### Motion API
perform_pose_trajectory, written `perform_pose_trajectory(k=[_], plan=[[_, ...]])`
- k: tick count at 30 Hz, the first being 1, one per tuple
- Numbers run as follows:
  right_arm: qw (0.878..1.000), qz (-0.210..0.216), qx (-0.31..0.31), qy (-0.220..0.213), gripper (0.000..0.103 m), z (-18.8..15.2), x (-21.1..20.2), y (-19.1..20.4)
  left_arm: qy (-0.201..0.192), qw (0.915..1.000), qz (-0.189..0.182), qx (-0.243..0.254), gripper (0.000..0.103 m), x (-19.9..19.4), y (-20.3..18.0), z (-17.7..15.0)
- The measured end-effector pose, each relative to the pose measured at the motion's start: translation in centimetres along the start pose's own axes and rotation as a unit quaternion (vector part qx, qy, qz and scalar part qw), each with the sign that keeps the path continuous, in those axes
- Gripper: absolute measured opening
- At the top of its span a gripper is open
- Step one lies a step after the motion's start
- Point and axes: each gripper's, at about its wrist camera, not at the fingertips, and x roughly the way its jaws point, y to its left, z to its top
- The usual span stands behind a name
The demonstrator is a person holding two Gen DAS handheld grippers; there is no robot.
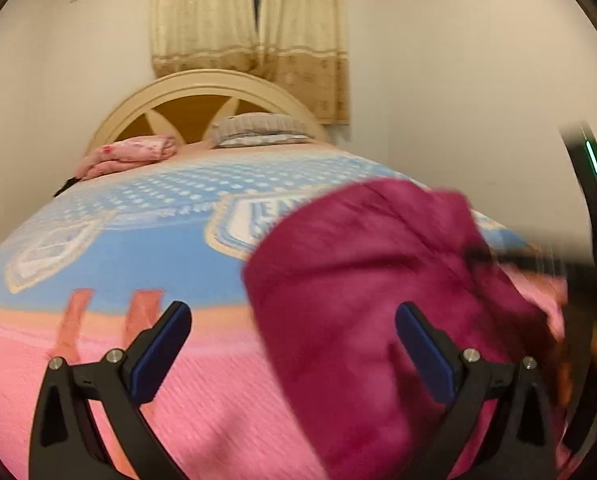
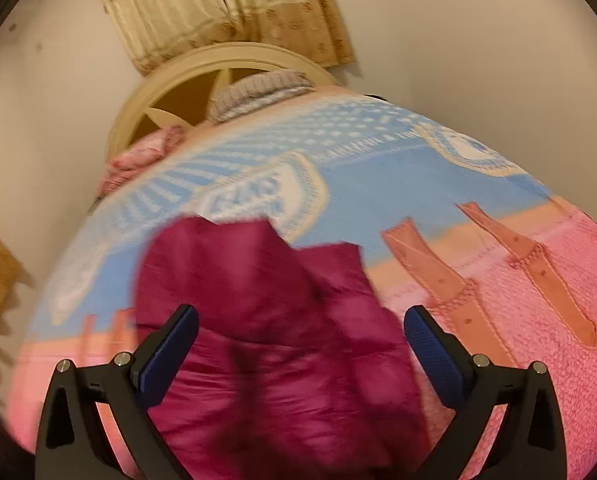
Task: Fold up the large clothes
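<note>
Wide bed (image 1: 110,236) under a blue-and-pink blanket, arched headboard (image 1: 202,84) and curtain (image 1: 250,32) beyond. Magenta quilted garment (image 1: 358,280) bunched in a heap on the near pink stretch of blanket, partly folded at best (edges too blurred to trace). Left gripper (image 1: 294,344) poised above it, jaws spread wide, nothing pinched, cloth only behind the right-hand finger. Right gripper (image 2: 300,350) likewise parted, straddling the heap without pressing. Probably between folds: next, picking a clear edge or corner with both grippers, closing on it, then carrying it across.
</note>
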Motion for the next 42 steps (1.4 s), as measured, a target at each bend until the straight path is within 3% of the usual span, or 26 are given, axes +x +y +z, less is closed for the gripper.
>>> perform_pose_trajectory(k=[3, 7, 11, 15, 18, 42], plan=[[1.0, -0.017, 0.001, 0.008, 0.102, -1.8, 1.4, -1.0, 0.006, 0.9999, -0.013, 0.009, 0.103, 1.9, -1.5, 2.4], [0.999, -0.011, 0.051, 0.014, 0.102, -3.6, 2.0, -3.7, 0.028, 0.9978, -0.041, 0.044, 0.103, 4.6, -6.0, 3.6], [0.997, -0.008, 0.074, 0.017, 0.102, -5.1, 2.8, -5.8, 0.068, 0.9944, -0.031, 0.075, 0.103, 8.5, -9.2, 3.1], [0.996, 0.004, 0.094, 0.008, 0.102, -6.1, 2.9, -7.1, 0.122, 0.9856, -0.009, 0.117, 0.103, 11.8, -11.1, 1.8], [0.993, 0.019, 0.118, 0.009, 0.102, -6.3, 3.4, -8.0, 0.127, 0.985, 0.0, 0.117, 0.103, 12.4, -11.3, 1.0], [0.994, 0.001, 0.103, 0.03, 0.102, -5.8, 5.2, -7.7, 0.14, 0.9806, 0.022, 0.136, 0.103, 14.8, -12.3, -1.0]])
